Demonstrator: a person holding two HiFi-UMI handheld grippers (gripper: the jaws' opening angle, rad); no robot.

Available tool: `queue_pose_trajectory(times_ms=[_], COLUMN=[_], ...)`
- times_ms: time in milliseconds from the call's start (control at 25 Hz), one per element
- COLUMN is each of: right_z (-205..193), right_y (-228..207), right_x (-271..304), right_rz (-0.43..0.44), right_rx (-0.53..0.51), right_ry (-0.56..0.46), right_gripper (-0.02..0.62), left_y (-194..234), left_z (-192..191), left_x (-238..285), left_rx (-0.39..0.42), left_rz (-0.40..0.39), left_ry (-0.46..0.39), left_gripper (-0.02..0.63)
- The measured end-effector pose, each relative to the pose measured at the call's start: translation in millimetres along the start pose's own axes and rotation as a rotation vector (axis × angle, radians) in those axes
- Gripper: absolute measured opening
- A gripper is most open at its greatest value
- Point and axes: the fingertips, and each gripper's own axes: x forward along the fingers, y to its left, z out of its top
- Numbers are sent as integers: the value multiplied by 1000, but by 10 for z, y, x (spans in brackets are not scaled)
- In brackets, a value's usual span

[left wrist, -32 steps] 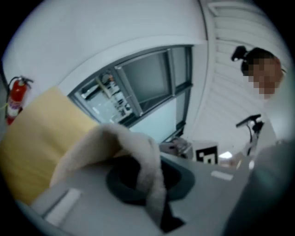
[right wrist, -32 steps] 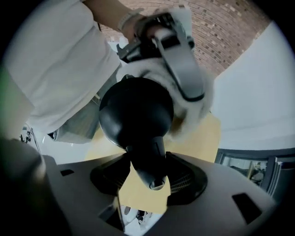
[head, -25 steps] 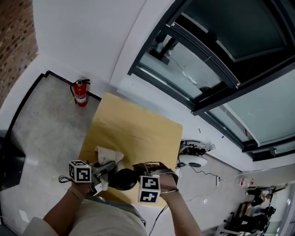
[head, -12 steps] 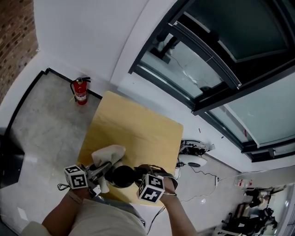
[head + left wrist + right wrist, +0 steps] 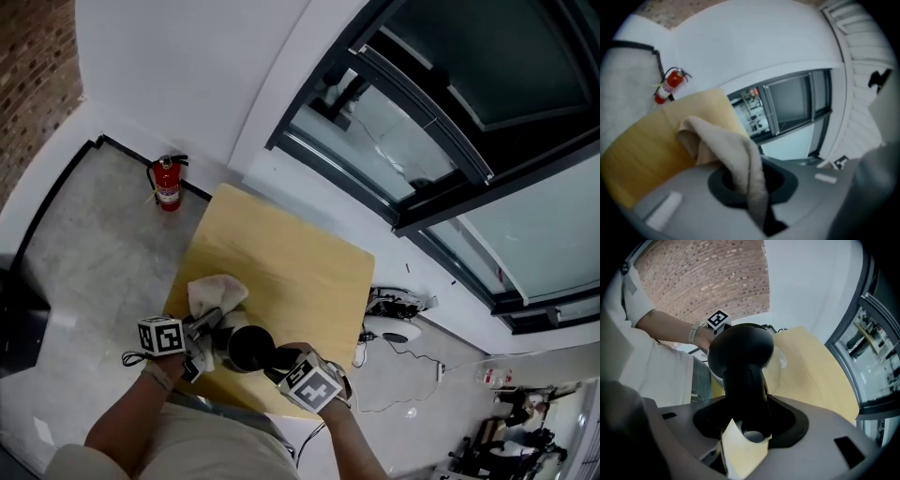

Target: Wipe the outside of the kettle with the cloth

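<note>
A black kettle (image 5: 246, 345) sits at the near edge of the yellow table (image 5: 281, 267). My right gripper (image 5: 277, 362) comes at it from the near right, pointing steeply down. In the right gripper view the kettle (image 5: 740, 350) fills the middle, and its dark handle runs down between the jaws of my right gripper (image 5: 747, 423). Those jaws have just been closing and grip the handle. My left gripper (image 5: 214, 326) is at the kettle's left, shut on a beige cloth (image 5: 216, 294). In the left gripper view the cloth (image 5: 724, 143) droops out of the left gripper (image 5: 752, 190).
A red fire extinguisher (image 5: 167, 185) stands on the floor by the wall, beyond the table's left side. A white device with cables (image 5: 394, 319) lies on the floor to the right of the table. Large dark-framed windows (image 5: 441, 141) run along the far side.
My right gripper has rolled about the kettle's handle, and its marker cube now faces another way. The left gripper and cloth dipped, then moved up along the kettle's left side.
</note>
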Motion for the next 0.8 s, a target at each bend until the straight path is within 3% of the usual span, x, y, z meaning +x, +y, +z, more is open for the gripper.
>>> queue_pose_trajectory(times_ms=[40,160,240,320,400,480,560,640,720,800], right_z=[-7,46,79,78,70,73,82,108,152,216], right_y=[20,44,32,50,72,21,-23,-4,35,27], right_x=[10,29,38,53,69,71,74,92,122,141], right_rz=[1,11,-3,-15,-21,-39,-69,-93,-97,-100], right_rx=[22,131,183,204,240,292,330,337,348,353], right_ry=[-9,-77,-94,-79,-72,-82,-80,-59,-49,-55], right_gripper=[224,222,222,222,221,217,213,204,201,202], left_y=[-111,-455,-129,174,-129,-499,-285,53,-305,-814], left_z=[16,218,134,7,92,257,236,130,260,482], left_x=[-57,-263,-212,-160,-216,-244,-198,-180,-234,-258], left_rx=[-26,-99,-99,-170,-148,-131,-236,-404,-463,-415], left_rz=[-15,-74,20,102,63,-25,1,73,-30,-182], left_ry=[-22,-207,-211,-170,-193,-285,-337,-346,-395,-460], left_gripper=[28,17,20,25,23,28,28,28,28,28])
